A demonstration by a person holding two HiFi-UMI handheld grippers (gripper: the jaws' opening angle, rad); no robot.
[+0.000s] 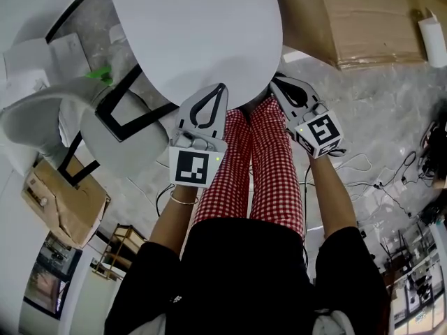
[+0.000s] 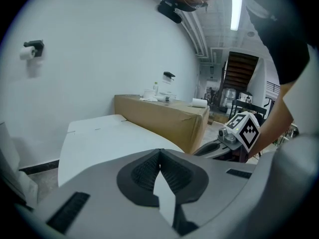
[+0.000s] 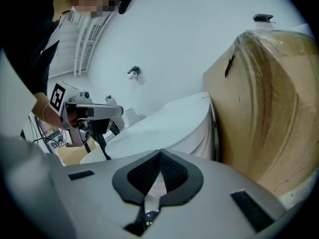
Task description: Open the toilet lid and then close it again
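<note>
The white oval plastic toilet lid (image 1: 195, 26) lies down flat over the bowl, filling the upper middle of the head view. Its rounded front rim faces the person, whose legs in red-and-white checked trousers (image 1: 272, 159) stand just below it.

The left gripper (image 1: 222, 87) points at the front rim from the left of the legs, with its tips over the very edge of the lid. In the left gripper view the jaws are together at the tips, with only the loop-shaped gap behind them, and nothing is held there. The lid stretches away just beyond and below those tips.

The right gripper (image 1: 274, 81) comes in at the right side of the same front rim, with its tips at the lid's edge. In the right gripper view its jaws also meet at the tips and carry nothing. There the lid lies ahead and a little left of them, its curved side dropping to the bowl. From these views I cannot tell whether either gripper actually touches the lid.

A large brown cardboard box (image 1: 349, 19) stands just beside the toilet on the person's right, on the grey marbled floor (image 1: 377, 110).
</note>
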